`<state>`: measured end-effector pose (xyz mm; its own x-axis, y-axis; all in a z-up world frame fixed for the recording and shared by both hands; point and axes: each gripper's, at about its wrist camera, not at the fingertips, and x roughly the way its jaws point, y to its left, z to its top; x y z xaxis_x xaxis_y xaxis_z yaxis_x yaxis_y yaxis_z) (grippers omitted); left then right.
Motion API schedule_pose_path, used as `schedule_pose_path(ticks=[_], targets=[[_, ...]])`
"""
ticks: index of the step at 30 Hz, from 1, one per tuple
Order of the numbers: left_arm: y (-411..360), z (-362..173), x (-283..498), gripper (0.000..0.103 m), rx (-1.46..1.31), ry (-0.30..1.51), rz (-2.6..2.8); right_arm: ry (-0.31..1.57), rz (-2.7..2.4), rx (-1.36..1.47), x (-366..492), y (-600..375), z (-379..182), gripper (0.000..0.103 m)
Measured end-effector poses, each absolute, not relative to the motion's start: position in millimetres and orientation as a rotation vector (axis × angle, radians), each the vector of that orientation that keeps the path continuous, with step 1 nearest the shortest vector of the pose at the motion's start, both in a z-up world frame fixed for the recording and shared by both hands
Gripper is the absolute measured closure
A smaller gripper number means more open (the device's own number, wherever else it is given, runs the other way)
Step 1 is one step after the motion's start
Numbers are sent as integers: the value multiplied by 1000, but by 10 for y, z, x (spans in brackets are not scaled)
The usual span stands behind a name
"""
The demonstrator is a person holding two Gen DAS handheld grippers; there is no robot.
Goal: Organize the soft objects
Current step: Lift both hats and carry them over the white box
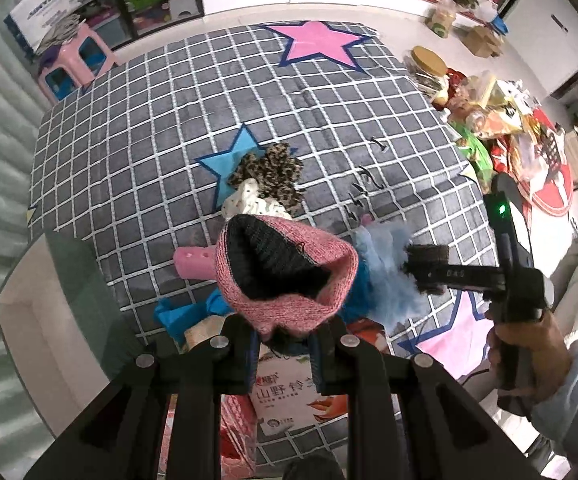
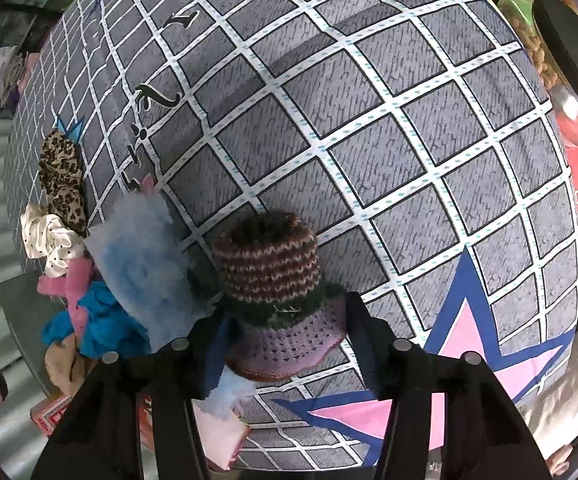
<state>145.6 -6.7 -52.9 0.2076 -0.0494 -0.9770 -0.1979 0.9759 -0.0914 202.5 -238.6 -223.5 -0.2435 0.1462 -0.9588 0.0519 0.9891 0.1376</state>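
My left gripper (image 1: 287, 336) is shut on the rim of a pink knit hat (image 1: 285, 276) with a black lining, its mouth facing the camera. In the right wrist view a striped brown crocheted hat (image 2: 267, 264) with a green band and a purple brim stands on the checked blanket (image 2: 409, 120), and my right gripper (image 2: 289, 336) is shut on its brim. The left wrist view shows that right gripper (image 1: 421, 268) from the side, by a light blue fluffy cloth (image 1: 385, 256). A leopard scrunchie (image 1: 269, 176) and a white dotted scrunchie (image 1: 249, 200) lie together further back.
A bright blue cloth (image 2: 101, 320), a pink roller (image 1: 193, 262) and a tissue pack (image 1: 289, 400) lie at the blanket's near edge. Snack bags (image 1: 501, 128) are piled to the right, with a black-lidded jar (image 2: 569, 48). A pink stool (image 1: 73, 60) stands at the far left.
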Motion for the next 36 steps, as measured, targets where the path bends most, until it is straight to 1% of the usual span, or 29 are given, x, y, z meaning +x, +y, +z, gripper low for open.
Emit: schedule_pose_path(ticks=[2, 8, 14, 17, 28, 36], targets=[[-119, -523, 1440, 81, -201, 1360, 89, 1804, 96, 165, 2011, -2440, -2161, 56], [-279, -483, 1343, 81, -189, 1353, 28, 1740, 86, 177, 1958, -2672, -1791, 56], [-415, -429, 1131, 81, -163, 1343, -36, 1695, 96, 226, 1723, -2799, -1430, 56], [-451, -390, 976, 81, -155, 1331, -66, 1685, 114, 237, 1607, -2731, -1372, 56], [-479, -374, 364, 81, -138, 1302, -159, 1702, 166, 216, 777, -2312, -1210, 56], [-331, -293, -40, 81, -204, 1251, -60, 1733, 303, 56, 471, -1912, -1134, 56]])
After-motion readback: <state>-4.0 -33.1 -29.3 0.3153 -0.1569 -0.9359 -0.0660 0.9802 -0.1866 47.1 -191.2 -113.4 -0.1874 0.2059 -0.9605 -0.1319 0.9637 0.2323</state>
